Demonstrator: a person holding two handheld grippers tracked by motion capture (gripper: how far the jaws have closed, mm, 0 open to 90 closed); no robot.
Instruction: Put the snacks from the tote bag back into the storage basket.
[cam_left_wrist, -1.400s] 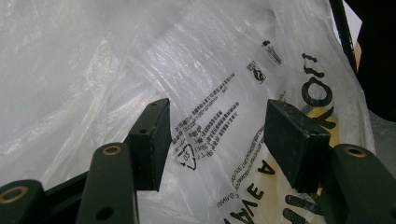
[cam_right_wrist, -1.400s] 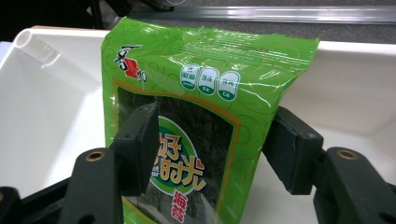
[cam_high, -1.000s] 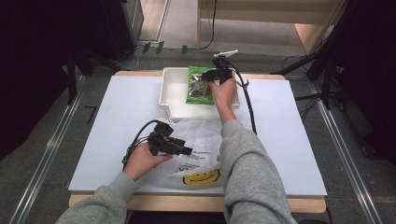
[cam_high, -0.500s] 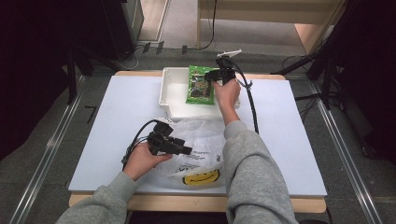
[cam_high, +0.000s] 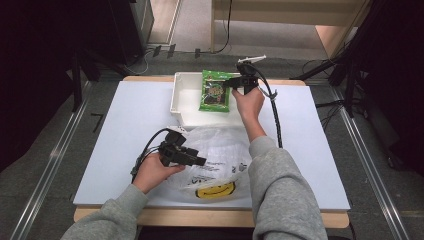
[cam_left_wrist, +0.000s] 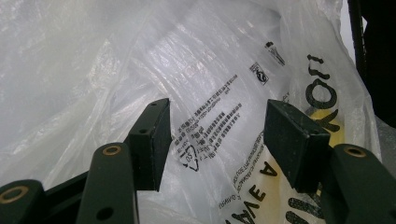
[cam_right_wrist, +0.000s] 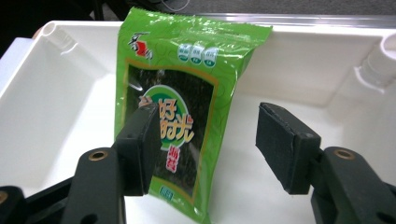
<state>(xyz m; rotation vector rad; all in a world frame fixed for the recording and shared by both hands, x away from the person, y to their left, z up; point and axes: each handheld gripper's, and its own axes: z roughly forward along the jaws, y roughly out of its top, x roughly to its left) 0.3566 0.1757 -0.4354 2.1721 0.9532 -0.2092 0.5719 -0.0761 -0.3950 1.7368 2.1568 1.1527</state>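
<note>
Your right gripper sits at about 12 o'clock on the table, over the right end of the white tray; in the right gripper view its jaws stand wide apart and grip nothing. The green snack packet lies in that tray, leaning up against the far wall with its top edge at the rim; the left jaw is in front of the packet's lower left part, and the right jaw hangs over bare tray floor, clear of the packet. Whether the left jaw touches the wrapper, you cannot tell from here; in the high view the packet shows just to the 9 o'clock side of your right gripper.

Your left gripper is at about 7 o'clock on the table, resting on the clear plastic bag, which lies crumpled between your two forearms; its jaws point toward 3 o'clock. In the left gripper view the jaws are also spread wide, with the bag's printed film showing between them; they hold nothing. The bag's yellow smiley print sits at its 6 o'clock edge, near the table's front edge; the tray is just beyond the bag at 12 o'clock, its near wall touching or almost touching the film.
</note>
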